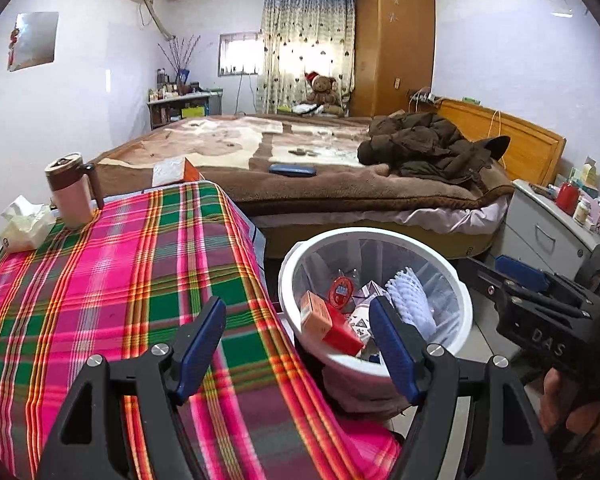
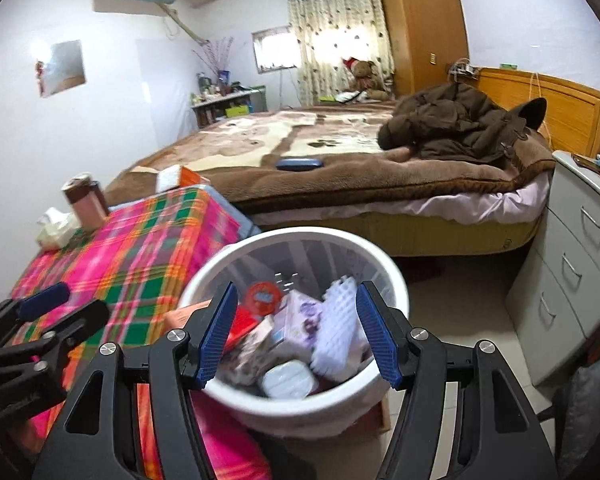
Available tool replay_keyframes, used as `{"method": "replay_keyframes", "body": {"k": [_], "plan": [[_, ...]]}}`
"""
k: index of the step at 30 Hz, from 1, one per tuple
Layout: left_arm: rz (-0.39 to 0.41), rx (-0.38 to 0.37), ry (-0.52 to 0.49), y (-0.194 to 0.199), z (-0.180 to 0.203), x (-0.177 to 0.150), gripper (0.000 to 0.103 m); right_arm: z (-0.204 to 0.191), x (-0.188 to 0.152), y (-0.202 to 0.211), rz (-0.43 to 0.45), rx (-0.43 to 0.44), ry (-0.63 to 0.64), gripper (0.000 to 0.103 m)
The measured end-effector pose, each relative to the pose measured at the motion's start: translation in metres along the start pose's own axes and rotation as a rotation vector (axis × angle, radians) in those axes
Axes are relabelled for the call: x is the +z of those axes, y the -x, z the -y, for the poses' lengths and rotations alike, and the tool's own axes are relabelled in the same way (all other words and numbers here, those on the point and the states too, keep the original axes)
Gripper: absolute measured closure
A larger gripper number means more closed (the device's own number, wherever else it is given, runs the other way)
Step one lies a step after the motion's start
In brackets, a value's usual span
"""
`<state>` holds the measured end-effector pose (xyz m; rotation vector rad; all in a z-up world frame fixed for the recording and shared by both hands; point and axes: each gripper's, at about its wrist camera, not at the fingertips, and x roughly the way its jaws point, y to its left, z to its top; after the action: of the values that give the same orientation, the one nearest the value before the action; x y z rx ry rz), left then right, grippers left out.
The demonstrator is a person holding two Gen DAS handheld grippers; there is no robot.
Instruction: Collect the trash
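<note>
A round white plastic waste bin [image 2: 300, 400] with a clear liner stands on the floor, close against the table draped in a pink, green and orange plaid cloth [image 1: 112, 292], apparently so that rubbish from the tabletop has only a short way to travel. The bin holds the collected trash: an orange cardboard carton [image 1: 315, 314], a round red lid [image 2: 263, 298], a white foam fruit net [image 2: 336, 320] and pale wrappers. The right gripper [image 2: 296, 336] hangs above the bin mouth, jaws released and empty. The left gripper [image 1: 300, 350], over the table edge beside the bin, is likewise spread with nothing between its blue pads [image 1: 198, 348]. A brown-lidded pink travel mug [image 1: 71, 190] and a crumpled white tissue pack [image 1: 24, 226] remain at the far end of the cloth; collection appears nearly complete.
</note>
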<state>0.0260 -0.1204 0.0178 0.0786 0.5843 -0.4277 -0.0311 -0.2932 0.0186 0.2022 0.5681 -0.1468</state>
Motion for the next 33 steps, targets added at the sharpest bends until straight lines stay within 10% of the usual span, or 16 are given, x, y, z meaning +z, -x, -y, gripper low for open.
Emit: {"method": "replay_keyframes", "body": {"k": [10, 33], "plan": [[0.047, 0.158, -0.018, 0.038, -0.002, -0.026, 0.024, -0.019, -0.026, 0.023, 0.060, -0.063, 0.040, 0.040], [0.087, 0.157, 0.064, 0.060, -0.010, -0.044, 0.024, -0.036, -0.047, 0.043, 0.148, -0.042, 0.049, 0.040]]}}
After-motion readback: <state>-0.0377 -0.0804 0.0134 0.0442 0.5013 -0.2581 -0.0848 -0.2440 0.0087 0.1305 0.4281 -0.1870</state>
